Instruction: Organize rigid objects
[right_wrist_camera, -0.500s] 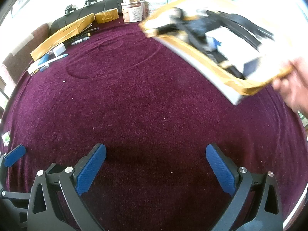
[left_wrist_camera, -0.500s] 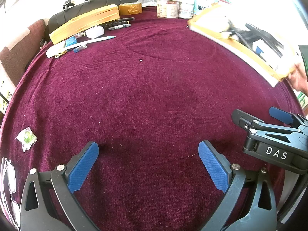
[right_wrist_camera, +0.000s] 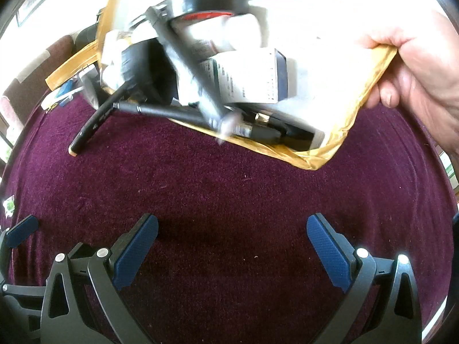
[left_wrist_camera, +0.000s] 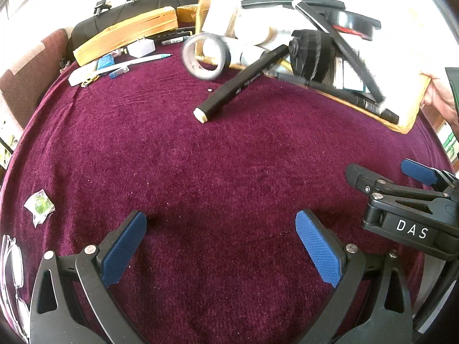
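Note:
A bare hand [right_wrist_camera: 416, 66] tips a tan-edged tray [right_wrist_camera: 338, 143] over the maroon tablecloth [left_wrist_camera: 218, 172]; the tray also shows in the left wrist view [left_wrist_camera: 401, 120]. Objects slide out: a thick black marker [left_wrist_camera: 238, 86], a grey tape roll [left_wrist_camera: 203, 57], a black round object [left_wrist_camera: 309, 54], black pens [right_wrist_camera: 172, 111], a white labelled box [right_wrist_camera: 246, 77]. My left gripper [left_wrist_camera: 221, 243] is open and empty low over the cloth. My right gripper [right_wrist_camera: 232, 249] is open and empty beside it; its body shows in the left wrist view [left_wrist_camera: 410, 215].
At the back left lie a long tan box [left_wrist_camera: 126, 34], a white charger [left_wrist_camera: 142, 48], a white pen [left_wrist_camera: 137, 60], markers and a tan tape roll. A small clear packet [left_wrist_camera: 38, 206] and glasses [left_wrist_camera: 11, 266] lie at the left edge.
The tray has been tilted steeply toward me and swung left. The marker, tape roll and other objects have started spilling onto the cloth. Both grippers stay put.

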Tool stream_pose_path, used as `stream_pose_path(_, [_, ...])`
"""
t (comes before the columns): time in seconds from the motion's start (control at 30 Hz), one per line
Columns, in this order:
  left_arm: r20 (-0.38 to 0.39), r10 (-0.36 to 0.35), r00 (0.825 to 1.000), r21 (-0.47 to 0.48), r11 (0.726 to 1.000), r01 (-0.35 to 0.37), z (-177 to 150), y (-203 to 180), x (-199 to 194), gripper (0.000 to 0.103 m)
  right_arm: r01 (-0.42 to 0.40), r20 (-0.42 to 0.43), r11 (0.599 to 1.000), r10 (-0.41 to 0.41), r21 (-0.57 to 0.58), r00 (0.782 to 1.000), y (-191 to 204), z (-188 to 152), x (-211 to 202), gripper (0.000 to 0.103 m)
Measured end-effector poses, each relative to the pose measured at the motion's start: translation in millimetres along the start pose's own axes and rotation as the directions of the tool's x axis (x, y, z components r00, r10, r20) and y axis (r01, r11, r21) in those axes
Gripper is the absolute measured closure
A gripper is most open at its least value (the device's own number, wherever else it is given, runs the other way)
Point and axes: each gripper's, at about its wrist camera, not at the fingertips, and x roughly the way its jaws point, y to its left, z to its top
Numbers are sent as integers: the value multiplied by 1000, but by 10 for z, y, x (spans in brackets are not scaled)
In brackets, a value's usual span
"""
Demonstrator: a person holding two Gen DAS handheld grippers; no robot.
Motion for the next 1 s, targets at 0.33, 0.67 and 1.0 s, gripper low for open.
stream_pose_path(0.33, [0,0,1000,0,1000,0,13,5,-13,0,11,-1,1000,-11,-10,1000,31,0,17,1])
stream_pose_path(0.67, [0,0,1000,-1,1000,0,14,8,9,0,4,-1,1000,-4,-3,1000,-11,-2,8,1])
stream_pose_path(1.0, [0,0,1000,-1,1000,0,17,15,13,0,6,0,1000,-6,-3,1000,15,3,26,1])
